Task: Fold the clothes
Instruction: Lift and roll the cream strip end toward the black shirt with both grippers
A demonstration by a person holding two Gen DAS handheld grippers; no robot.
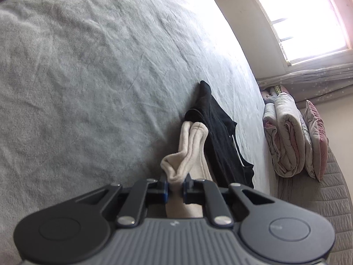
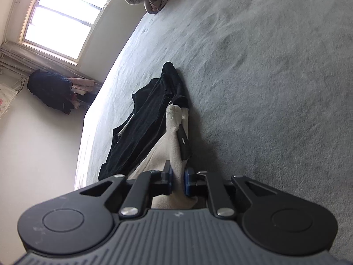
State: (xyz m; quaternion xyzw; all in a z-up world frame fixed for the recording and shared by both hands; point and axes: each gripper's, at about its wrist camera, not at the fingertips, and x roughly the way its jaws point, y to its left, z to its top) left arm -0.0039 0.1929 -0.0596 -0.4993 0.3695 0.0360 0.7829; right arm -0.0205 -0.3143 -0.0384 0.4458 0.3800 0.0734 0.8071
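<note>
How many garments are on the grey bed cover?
2. A cream garment, pinched by both the left hand-held gripper and the right hand-held gripper, and a black garment lying against it toward the window side. More may be hidden beneath them.

- Two black two-finger grippers with blue pads: left gripper [image 1: 175, 190], right gripper [image 2: 178, 182].
- One cream fleece garment [image 1: 190, 141], pinched in both.
- One black cloth garment with a thin white trim [image 1: 222, 141], lying crumpled just beside the cream one.
- One grey fuzzy bedspread [image 1: 88, 77] under both garments.
- One bright window with pale frame [image 1: 302, 19].
- One rolled pale pink-and-white quilt [image 1: 284, 137] and one pink cushion [image 1: 316, 141] beside it.
- One dark heap of clothing [image 2: 50, 90] below the window, with pale folded fabrics of uncertain number next to it.
</note>
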